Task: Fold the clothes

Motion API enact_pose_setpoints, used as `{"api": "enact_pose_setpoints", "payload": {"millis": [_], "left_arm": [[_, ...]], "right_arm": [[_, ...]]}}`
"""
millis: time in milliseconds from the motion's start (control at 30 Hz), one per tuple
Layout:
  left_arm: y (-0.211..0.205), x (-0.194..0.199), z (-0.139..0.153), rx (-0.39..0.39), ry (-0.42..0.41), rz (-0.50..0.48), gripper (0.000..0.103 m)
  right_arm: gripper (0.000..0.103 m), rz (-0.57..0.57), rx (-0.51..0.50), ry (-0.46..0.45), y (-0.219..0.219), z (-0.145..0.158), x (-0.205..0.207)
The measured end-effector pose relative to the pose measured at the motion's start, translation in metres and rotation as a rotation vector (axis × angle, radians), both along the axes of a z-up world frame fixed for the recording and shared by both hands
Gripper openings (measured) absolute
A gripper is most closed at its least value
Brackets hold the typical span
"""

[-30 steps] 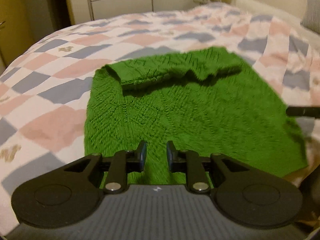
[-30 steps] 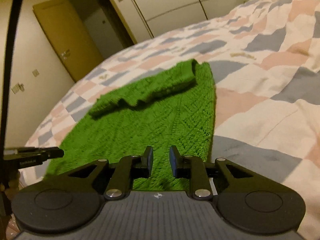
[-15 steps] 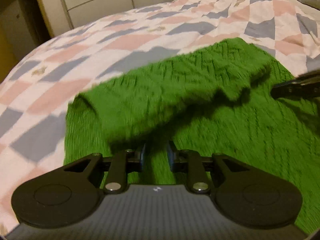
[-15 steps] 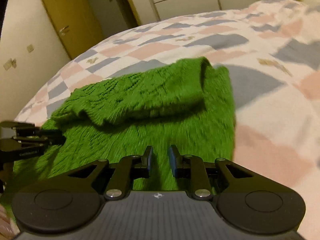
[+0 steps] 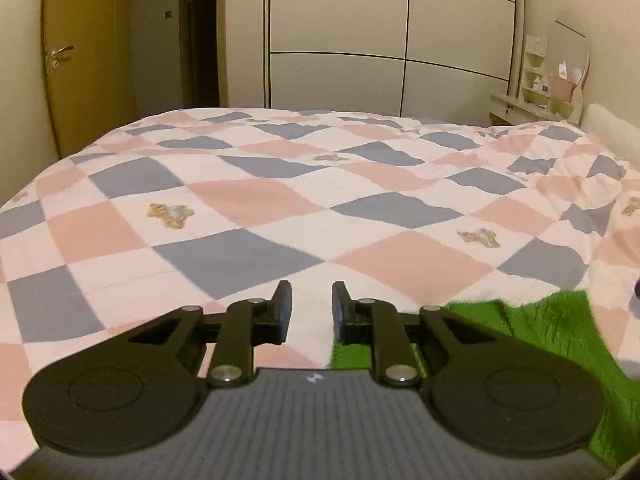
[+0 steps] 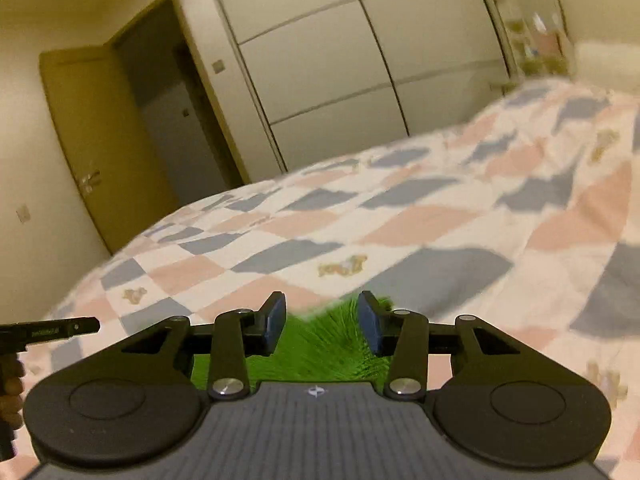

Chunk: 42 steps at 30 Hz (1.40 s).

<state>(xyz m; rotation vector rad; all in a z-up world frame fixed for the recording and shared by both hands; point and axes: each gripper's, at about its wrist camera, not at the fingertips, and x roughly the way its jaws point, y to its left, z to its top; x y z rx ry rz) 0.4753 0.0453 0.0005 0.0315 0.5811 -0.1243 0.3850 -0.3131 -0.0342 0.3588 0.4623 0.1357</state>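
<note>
Two handheld grippers over one bed.

Left gripper [image 5: 312,306]: black frame, blue pads, jaws standing a narrow gap apart with only bare quilt seen through the gap; nothing held. It also shows as a black bar at the left edge of the right wrist view, with fingers of a person's hand [image 6: 10,380] wrapped round its handle.

Right gripper [image 6: 322,320]: same make, jaws opening, wider apart than the left pair. Green knit lies in the gap below the pads; whether the pads touch it cannot be told through the blur.

Green sweater [image 5: 560,328]: coarse knit, lying on the near right part of the bed in the left wrist view, its far edge level with the gripper tips; partly hidden under both gripper bodies.

Quilt [image 5: 256,196]: pink, grey-blue and white diamond check with small tan motifs, covering the whole bed.

Background: panelled white wardrobe [image 5: 384,36] along the far wall; wooden door [image 5: 88,52] ajar at far left; small shelf [image 5: 548,88] with toiletries at far right.
</note>
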Motion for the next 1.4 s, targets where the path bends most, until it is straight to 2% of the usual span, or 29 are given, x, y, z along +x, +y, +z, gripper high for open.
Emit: {"api": "enact_pose_setpoints", "payload": {"millis": [67, 133, 267, 367, 500, 600, 667, 767, 933, 1033, 1100, 1167, 1200, 1267, 1333, 1400], "left_arm": [[0.012, -0.019, -0.008, 0.002, 0.044, -0.010, 0.017], [0.028, -0.046, -0.021, -0.029, 0.119, -0.029, 0.017], [0.056, -0.123, -0.049, -0.098, 0.242, -0.079, 0.018], [0.071, -0.192, -0.065, -0.140, 0.289, -0.077, 0.018], [0.087, -0.274, -0.075, -0.157, 0.298, 0.012, 0.024], [0.107, -0.319, -0.074, -0.293, 0.317, 0.089, 0.029], [0.121, -0.342, -0.073, -0.405, 0.333, 0.124, 0.031], [0.137, -0.352, -0.079, -0.586, 0.376, 0.136, 0.032], [0.153, -0.357, -0.100, -0.877, 0.454, 0.139, 0.032], [0.147, -0.351, -0.119, -0.979, 0.488, 0.150, 0.031], [0.140, -0.346, -0.118, -0.975, 0.479, 0.144, 0.028], [0.133, -0.342, -0.116, -0.960, 0.468, 0.135, 0.018], [0.127, -0.341, -0.107, -0.901, 0.447, 0.118, 0.015], [0.115, -0.340, -0.089, -0.780, 0.400, 0.082, 0.007], [0.103, -0.352, -0.062, -0.619, 0.295, 0.024, 0.006], [0.088, -0.369, -0.039, -0.445, 0.186, -0.032, 0.006]], "right_arm": [[0.044, 0.004, 0.026, 0.042, -0.006, -0.009, -0.020], [0.044, 0.007, 0.051, 0.085, -0.012, -0.017, -0.039], [0.044, -0.009, 0.149, 0.157, -0.028, -0.037, -0.102], [0.044, -0.041, 0.183, 0.224, -0.033, -0.051, -0.160], [0.045, -0.084, 0.186, 0.325, -0.033, -0.068, -0.242], [0.048, -0.089, 0.240, 0.365, -0.031, -0.070, -0.292], [0.053, -0.087, 0.274, 0.377, -0.029, -0.066, -0.315], [0.059, -0.080, 0.329, 0.378, -0.027, -0.061, -0.342], [0.061, -0.065, 0.429, 0.368, -0.023, -0.068, -0.363], [0.061, -0.076, 0.480, 0.353, -0.020, -0.078, -0.365], [0.060, -0.084, 0.514, 0.338, -0.017, -0.085, -0.365], [0.054, -0.069, 0.558, 0.326, -0.015, -0.088, -0.364], [0.050, -0.058, 0.567, 0.331, -0.012, -0.088, -0.362], [0.014, -0.018, 0.535, 0.338, -0.003, -0.084, -0.355], [0.009, -0.002, 0.467, 0.341, 0.004, -0.075, -0.350], [0.008, -0.014, 0.419, 0.293, 0.001, -0.057, -0.354]]}}
